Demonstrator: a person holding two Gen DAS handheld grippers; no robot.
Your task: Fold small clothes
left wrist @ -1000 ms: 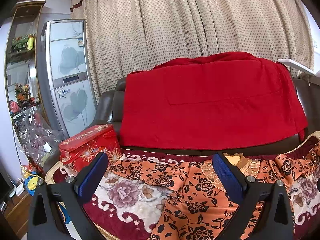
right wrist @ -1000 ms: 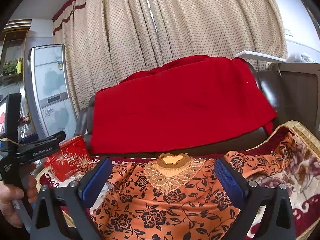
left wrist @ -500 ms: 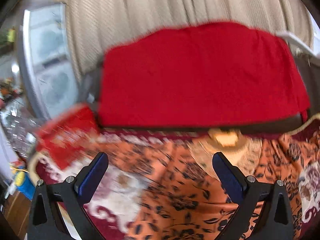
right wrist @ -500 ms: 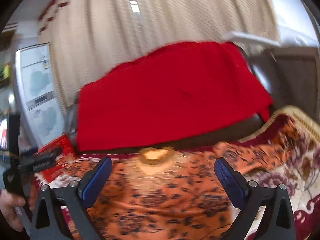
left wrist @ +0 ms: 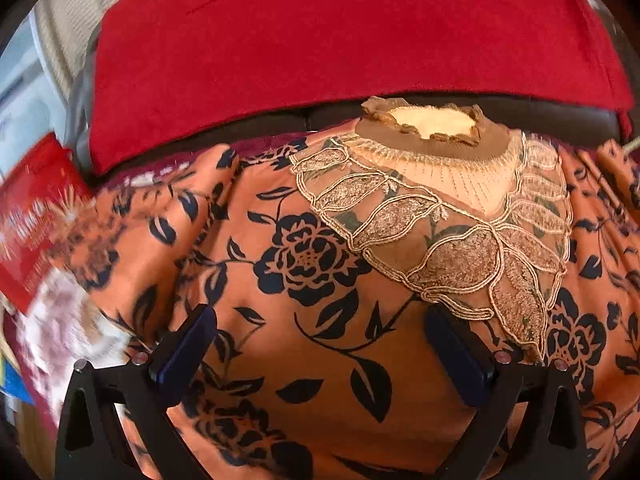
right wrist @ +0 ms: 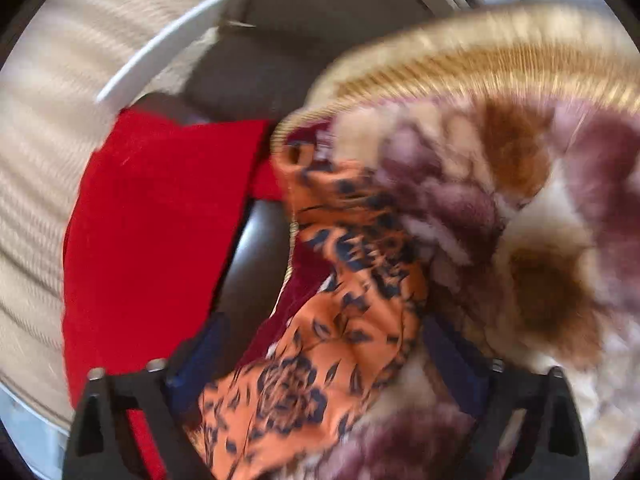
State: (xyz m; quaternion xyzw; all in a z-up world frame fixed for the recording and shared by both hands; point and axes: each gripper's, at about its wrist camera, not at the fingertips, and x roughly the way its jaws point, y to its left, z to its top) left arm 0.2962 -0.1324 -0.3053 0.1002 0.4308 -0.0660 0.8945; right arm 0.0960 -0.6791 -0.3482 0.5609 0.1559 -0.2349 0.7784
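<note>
An orange top with dark flower print [left wrist: 304,264] lies spread flat, its lace yoke and knit collar [left wrist: 432,128] at the far side. My left gripper [left wrist: 320,340] is open, low over the chest of the top, left of the lace. In the blurred right wrist view, my right gripper [right wrist: 324,356] is open with the top's right sleeve [right wrist: 340,320] running between its fingers; the sleeve cuff [right wrist: 296,156] points away.
The top lies on a plush flowered blanket [right wrist: 540,220] with a gold ribbed edge. Behind is a dark sofa under a red throw [left wrist: 320,36]. A red gift box [left wrist: 36,216] stands at the left. Curtains [right wrist: 44,120] hang at the back.
Both grippers have dropped and moved forward close to the top. The left moved over the chest; the right swung right over the sleeve. Both stay open.
</note>
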